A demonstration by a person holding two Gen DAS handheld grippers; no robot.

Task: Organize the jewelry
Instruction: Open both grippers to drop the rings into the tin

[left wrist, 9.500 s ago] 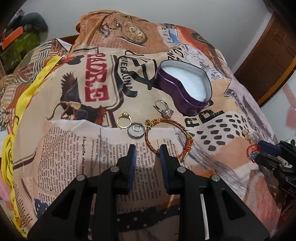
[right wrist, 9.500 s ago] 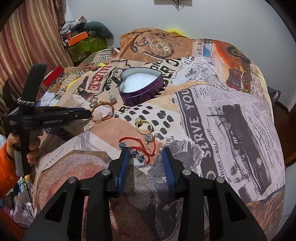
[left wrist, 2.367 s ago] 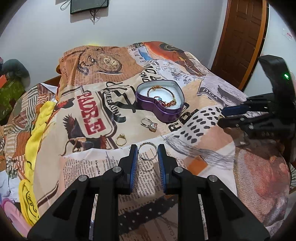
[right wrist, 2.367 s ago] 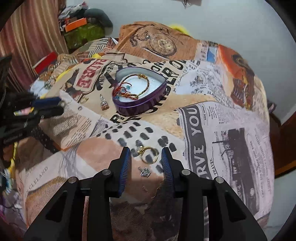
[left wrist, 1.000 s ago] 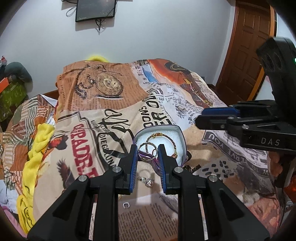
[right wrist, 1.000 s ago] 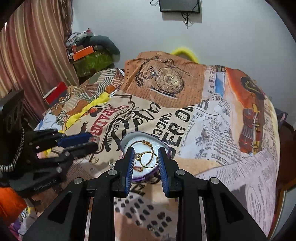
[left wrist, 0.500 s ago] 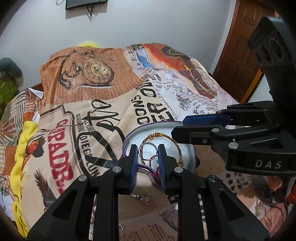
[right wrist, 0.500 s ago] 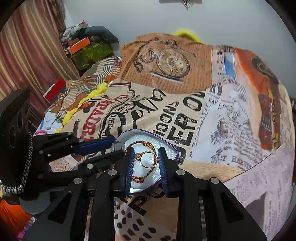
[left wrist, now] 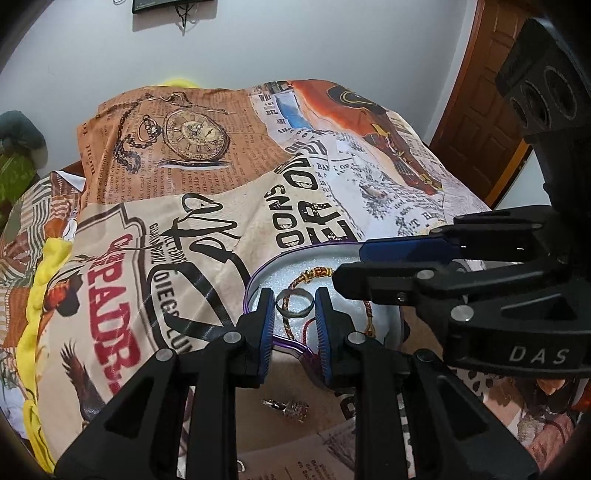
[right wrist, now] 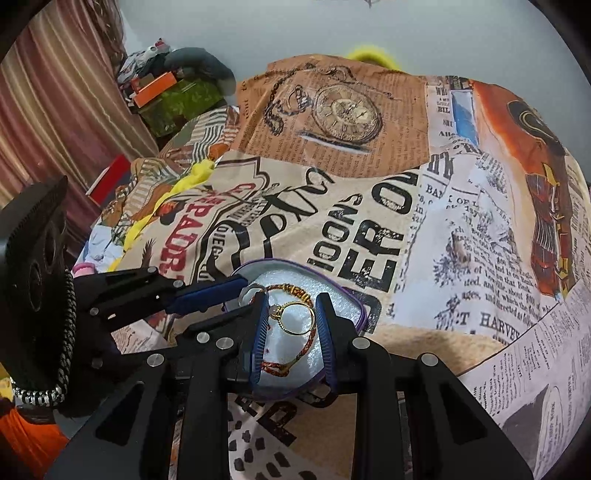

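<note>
— Rings first: how do they handle?

— Silver ring (left wrist: 294, 307) and gold ring (right wrist: 295, 317) look light, stiff and slick; each is pinched across its outer edge, so a loose squeeze could let it slip.

— Facing?

— Each hoop stands with its hole toward its camera; neither has a long axis.

— Where?

— Both hang over the heart tin (left wrist: 255, 280), above the bracelet (left wrist: 295, 286). Left tongs (left wrist: 294, 321) and right tongs (right wrist: 291, 325) are nearly closed, each clamping its ring.

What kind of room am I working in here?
Most likely a bedroom: the work surface is a bed under a newspaper-print bedspread, with a wooden door on one side and striped curtains on the other, and a wall-mounted screen above.
</note>
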